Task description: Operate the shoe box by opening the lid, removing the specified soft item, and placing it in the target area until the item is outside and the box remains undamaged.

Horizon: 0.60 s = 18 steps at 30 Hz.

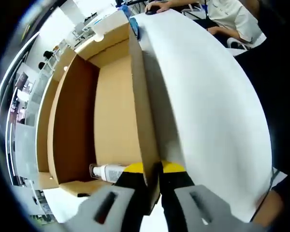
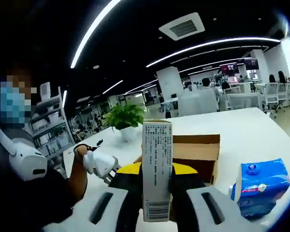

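The brown shoe box (image 1: 118, 106) stands open, its bare cardboard floor showing. My left gripper (image 1: 153, 170) is shut on one thin upright cardboard panel (image 1: 141, 111) of it, a yellow pad on each side. A small white bottle (image 1: 108, 172) lies in the near corner of the box. My right gripper (image 2: 157, 170) is shut on a tall white printed carton (image 2: 157, 145), held upright above the table. Behind the carton stands the box (image 2: 197, 151), with the left gripper (image 2: 101, 165) in a person's hand at its left. A soft blue tissue pack (image 2: 260, 186) lies on the table to the right.
The white table (image 1: 208, 96) spreads wide beside the box. A small blue object (image 1: 134, 26) sits at the box's far end. People sit at the table's far side (image 1: 232, 14). A potted plant (image 2: 125, 117) stands behind the box. A person wearing headphones (image 2: 24, 159) is close on the left.
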Tool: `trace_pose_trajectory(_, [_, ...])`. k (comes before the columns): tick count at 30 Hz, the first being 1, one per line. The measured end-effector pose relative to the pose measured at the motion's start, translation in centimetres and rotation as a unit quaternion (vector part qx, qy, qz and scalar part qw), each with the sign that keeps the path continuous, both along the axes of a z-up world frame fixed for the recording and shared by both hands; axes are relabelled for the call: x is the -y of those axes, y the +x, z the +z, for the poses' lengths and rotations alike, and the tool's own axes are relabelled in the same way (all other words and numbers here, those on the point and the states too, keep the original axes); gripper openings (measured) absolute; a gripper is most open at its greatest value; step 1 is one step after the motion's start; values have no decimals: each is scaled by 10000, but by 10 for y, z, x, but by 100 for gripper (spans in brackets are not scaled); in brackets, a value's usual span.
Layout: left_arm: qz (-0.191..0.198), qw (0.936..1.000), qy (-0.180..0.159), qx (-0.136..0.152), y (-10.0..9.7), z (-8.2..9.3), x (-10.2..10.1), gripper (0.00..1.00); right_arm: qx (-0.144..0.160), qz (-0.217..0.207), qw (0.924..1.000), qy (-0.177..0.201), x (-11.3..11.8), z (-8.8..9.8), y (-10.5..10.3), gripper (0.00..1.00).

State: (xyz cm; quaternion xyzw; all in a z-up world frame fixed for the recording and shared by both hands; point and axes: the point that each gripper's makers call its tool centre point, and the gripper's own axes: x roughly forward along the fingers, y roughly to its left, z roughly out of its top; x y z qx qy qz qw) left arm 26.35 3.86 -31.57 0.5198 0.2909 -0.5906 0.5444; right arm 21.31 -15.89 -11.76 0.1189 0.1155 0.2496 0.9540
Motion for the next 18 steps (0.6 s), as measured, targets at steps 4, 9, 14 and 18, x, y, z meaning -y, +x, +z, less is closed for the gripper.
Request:
trace_pose_trajectory(4, [27, 10000, 3, 6, -3, 1, 0, 7, 167, -424, 9970, 623, 25, 0, -24, 21])
trace_pose_trajectory(9, [45, 10000, 40, 21, -4, 1, 0, 7, 283, -864, 9911, 973, 58, -10, -50, 21])
trace_pose_trajectory(14, [62, 10000, 45, 19, -5, 0, 1, 7, 357, -1188, 9854, 1168, 83, -18, -66, 21])
trace_pose_trajectory(18, [67, 10000, 54, 30, -6, 0, 0, 7, 347, -1495, 9767, 1499, 101, -34, -74, 20])
